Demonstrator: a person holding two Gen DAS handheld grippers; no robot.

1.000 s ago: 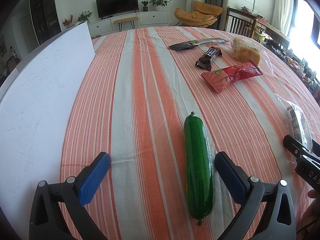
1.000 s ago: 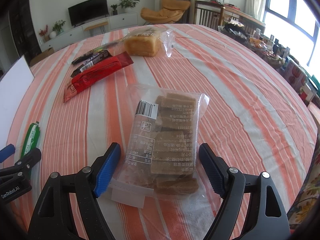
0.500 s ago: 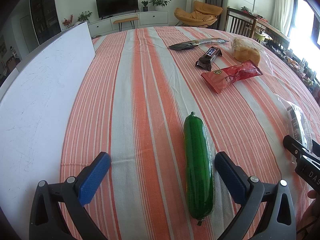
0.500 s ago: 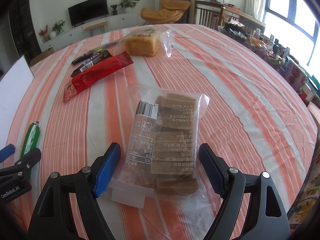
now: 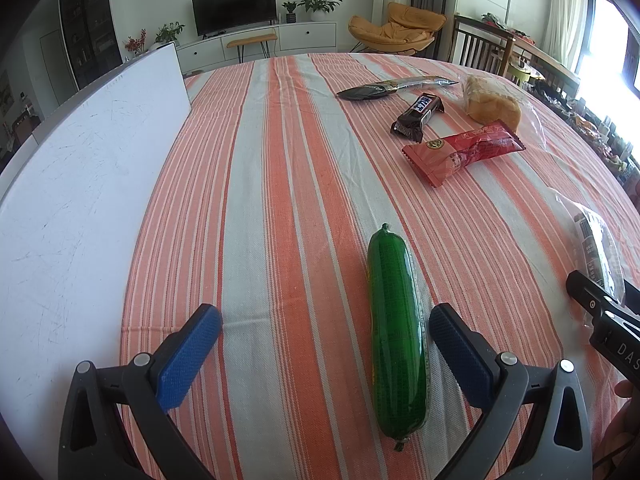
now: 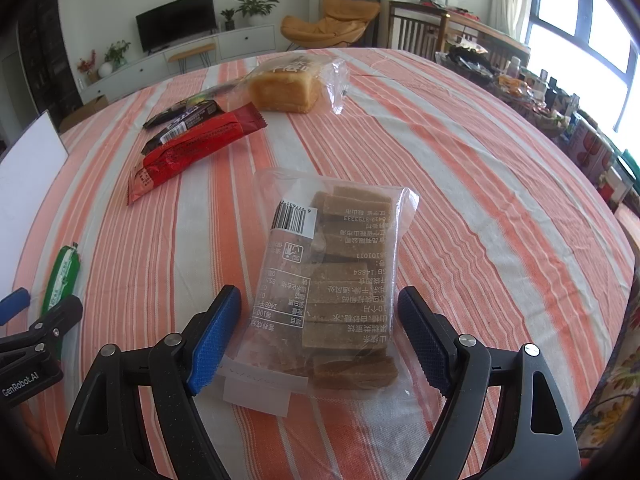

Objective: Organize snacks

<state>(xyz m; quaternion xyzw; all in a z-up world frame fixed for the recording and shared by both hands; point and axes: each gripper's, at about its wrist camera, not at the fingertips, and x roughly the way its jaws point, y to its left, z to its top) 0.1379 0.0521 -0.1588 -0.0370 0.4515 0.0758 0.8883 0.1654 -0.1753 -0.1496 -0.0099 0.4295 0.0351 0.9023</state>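
The left tool (image 5: 324, 344) is released, its blue pads wide apart and angled down over the striped surface (image 5: 280, 184). A green sausage (image 5: 396, 332) lies lengthwise between the pads, close to the right one; whether it touches that pad is hard to tell. A white board (image 5: 80, 184) runs along the surface's left edge.

The right tool (image 6: 320, 334) is also released, pads spread to either side of a clear bag (image 6: 332, 280) of brown slabs lying flat near the surface's near edge. The bag's lower end sits between the pads; its film comes close to the left pad, contact unclear. From the left view only the bag's left part shows, the rest cut off by the frame.

Toward the far edge lie a red packet (image 5: 464, 152), a dark bar (image 5: 418, 116), a long dark wrapper (image 5: 384, 89) and bagged bread (image 5: 494, 106). In the right view the bar is partly hidden behind the packet, the wrapper mostly so.

Of the person, only a fingertip (image 5: 624, 390) shows at the left view's right border, beneath the right tool's body.
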